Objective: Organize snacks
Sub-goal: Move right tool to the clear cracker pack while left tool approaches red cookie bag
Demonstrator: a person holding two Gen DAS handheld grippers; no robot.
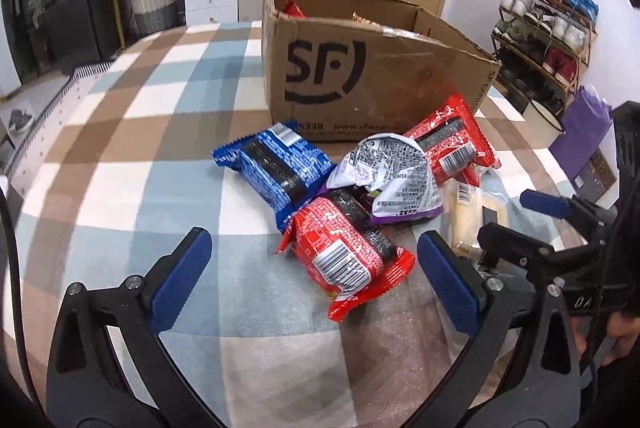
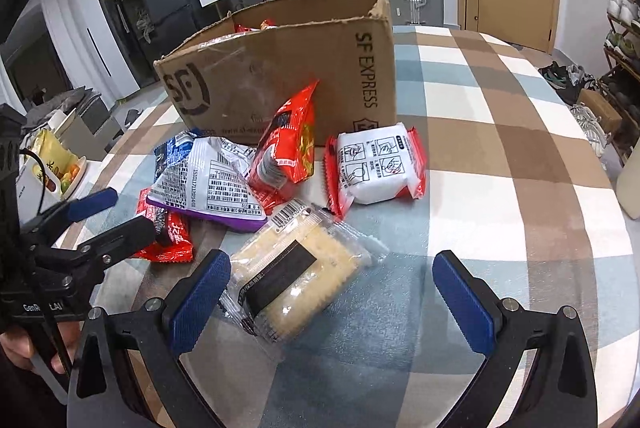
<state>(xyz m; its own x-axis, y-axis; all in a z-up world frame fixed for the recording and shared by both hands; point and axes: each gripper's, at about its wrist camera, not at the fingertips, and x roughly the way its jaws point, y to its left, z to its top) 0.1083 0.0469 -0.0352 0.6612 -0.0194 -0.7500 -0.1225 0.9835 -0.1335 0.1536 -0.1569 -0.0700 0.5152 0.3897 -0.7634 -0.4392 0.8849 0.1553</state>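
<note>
A cardboard box (image 1: 360, 68), printed "SF" and "SF EXPRESS", stands open-topped on a table covered with a checked cloth (image 1: 120, 132), toward the table's far edge; red packets show above its rim. The loose snacks lie in a cluster on the cloth just in front of the box's near wall.

Left wrist view: the left gripper (image 1: 316, 268) is spread wide and holds nothing. A red packet (image 1: 348, 252) with a barcode lies between its blue fingertips, touching neither. Behind this packet lie a blue packet (image 1: 272, 168) and a crumpled white-and-purple bag (image 1: 392, 176), the bag overlapping the red packet's far end. A second red packet (image 1: 452, 144) leans near the box's front corner.

Right wrist view: the right gripper (image 2: 336, 292) is likewise spread wide and empty. A clear pack of pale crackers (image 2: 296, 280) lies between its fingers, its near-left edge just beside the left fingertip (image 2: 196, 304). Beyond it, a white packet with red ends (image 2: 376, 168) lies flat close to the box's right corner, and an upright red bag (image 2: 284, 144) leans against the box wall.

Each gripper appears at the margin of the other's view, held by a hand (image 2: 24, 344).
</note>
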